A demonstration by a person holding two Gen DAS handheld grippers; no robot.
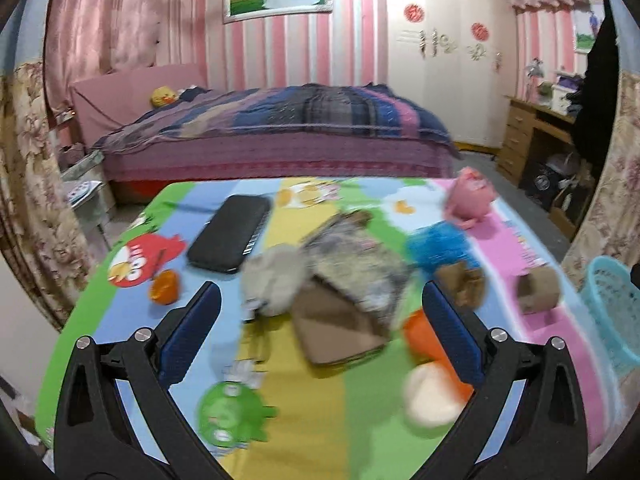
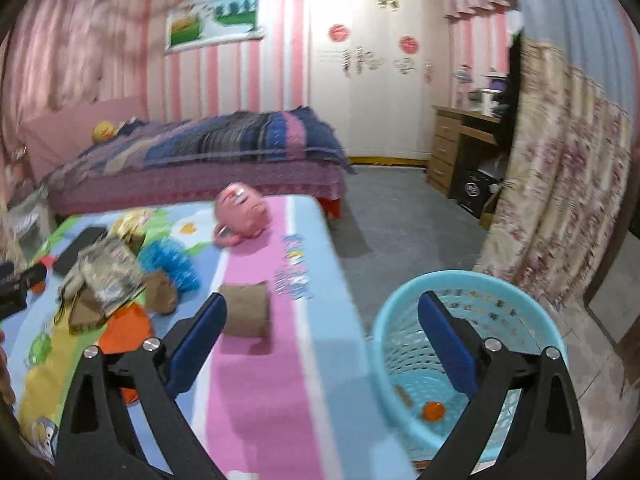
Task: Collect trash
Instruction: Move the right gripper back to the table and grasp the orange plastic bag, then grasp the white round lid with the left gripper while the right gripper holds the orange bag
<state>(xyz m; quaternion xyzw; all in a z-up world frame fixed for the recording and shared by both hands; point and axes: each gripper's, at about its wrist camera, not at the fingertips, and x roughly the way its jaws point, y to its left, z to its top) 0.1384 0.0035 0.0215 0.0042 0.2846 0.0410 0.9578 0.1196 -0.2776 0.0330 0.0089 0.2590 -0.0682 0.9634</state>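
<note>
Right gripper point(image 2: 322, 316): jaws spread wide with nothing between the blue pads point(image 2: 448, 344); it is angled downward over the edge of the table and the light-blue basket point(image 2: 520, 292), which stands on the floor just beside that edge. Two pieces already lie in the basket, a small orange one point(image 2: 434, 412) and a brown scrap point(image 2: 402, 394).

Left gripper point(image 1: 322, 312): jaws likewise spread and empty, tilted down over the cartoon-print tablecloth point(image 1: 312, 412). Before it lie a grey crumpled wad point(image 1: 276, 276), a printed packet point(image 1: 356, 268) resting on brown cardboard point(image 1: 336, 328), and orange peel point(image 1: 424, 336) near the right pad. Farther off are a brown paper lump point(image 1: 538, 288), another orange piece point(image 1: 164, 286), a black keyboard case point(image 1: 230, 232), a blue pompom point(image 1: 438, 244) and a pink plush toy point(image 1: 468, 196). Both views are motion-blurred.
</note>
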